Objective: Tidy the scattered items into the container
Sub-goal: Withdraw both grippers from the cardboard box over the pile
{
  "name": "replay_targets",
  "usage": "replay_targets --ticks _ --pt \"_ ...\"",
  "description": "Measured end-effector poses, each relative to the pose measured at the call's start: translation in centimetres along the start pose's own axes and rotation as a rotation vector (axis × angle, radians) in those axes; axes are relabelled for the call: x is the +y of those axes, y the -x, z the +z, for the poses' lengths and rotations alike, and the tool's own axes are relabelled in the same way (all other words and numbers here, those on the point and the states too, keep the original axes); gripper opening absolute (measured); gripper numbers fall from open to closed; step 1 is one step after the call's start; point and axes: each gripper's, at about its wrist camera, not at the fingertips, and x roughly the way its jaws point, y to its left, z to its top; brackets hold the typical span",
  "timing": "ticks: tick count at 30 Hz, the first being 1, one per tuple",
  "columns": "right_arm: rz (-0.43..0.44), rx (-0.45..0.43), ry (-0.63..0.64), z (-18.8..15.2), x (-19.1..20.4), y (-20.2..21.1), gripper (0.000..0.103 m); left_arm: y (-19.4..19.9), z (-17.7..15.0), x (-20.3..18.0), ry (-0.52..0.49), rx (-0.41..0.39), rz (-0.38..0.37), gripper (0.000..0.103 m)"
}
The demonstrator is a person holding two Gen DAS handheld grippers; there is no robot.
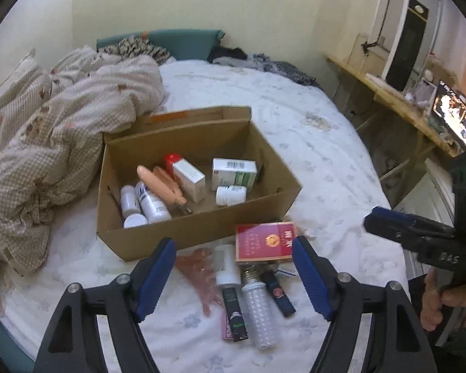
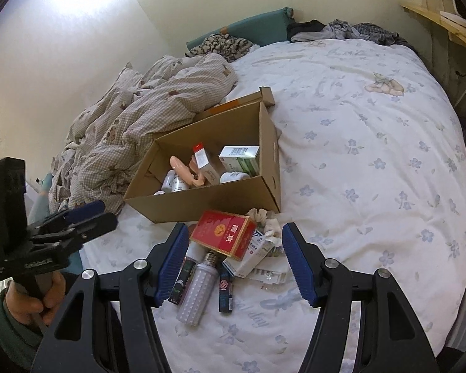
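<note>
Hovering left gripper (image 1: 234,275), jaws wide, above red carton (image 1: 265,241), cardboard box (image 1: 202,233) beyond

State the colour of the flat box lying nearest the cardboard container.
Red with gold print, clearest in the right wrist view: red box.

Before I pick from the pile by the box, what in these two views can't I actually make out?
- Under the red carton: the white box is partly covered in the right wrist view and hidden in the left.
- Blister strips: blurred, count unclear, right wrist view.
- Cardboard box floor: near wall hides it in both views.
- Small dark tubes' labels: too small to read.
</note>
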Motion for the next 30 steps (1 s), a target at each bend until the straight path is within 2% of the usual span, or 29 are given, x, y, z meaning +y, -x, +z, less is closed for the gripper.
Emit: replay_targets --ticks 3,6,8,10,16,21,23,24,30 --pt "0.0 0.007 -0.009 0.1 -0.1 -0.6 0.067 -0.2 0.4 1.2 0.047 -0.017 -0.014 0.077" --pt "-0.003 0.011 -0.002 0.2 0.1 -1.4 0.067 -0.7 0.2 2.1 0.093 -0.003 -0.002 0.077" --pt "-0.004 0.012 0.003 0.3 0.3 -1.8 0.067 -0.6 0.1 2.1 0.093 -0.013 0.01 0.077" --pt "-0.008 0.019 0.01 0.2 0.4 -2.2 0.067 -0.5 0.0 2.0 0.09 -0.017 -0.007 0.079" --pt "-0.037 0.04 0.04 -0.5 0.2 -2.9 0.067 -1.4 0.1 2.4 0.093 0.031 -0.067 0.079" --pt "0.012 0.043 -0.001 -0.2 -0.3 -1.8 0.067 -0.8 0.2 2.9 0.112 0.009 -0.07 0.079" --pt "-0.032 0.041 -0.002 0.3 -0.3 -1.6 0.069 -0.3 0.3 3.2 0.125 -0.01 -0.066 0.079" --pt "-0.048 0.045 -0.007 0.5 -0.3 -1.7 0.073 -0.2 0.3 3.5 0.135 -0.013 -0.071 0.079" --pt "-0.09 0.16 0.0 -0.4 1.3 -6.5 0.076 -0.1 0.2 5.6 0.226 -0.006 -0.092 0.079"
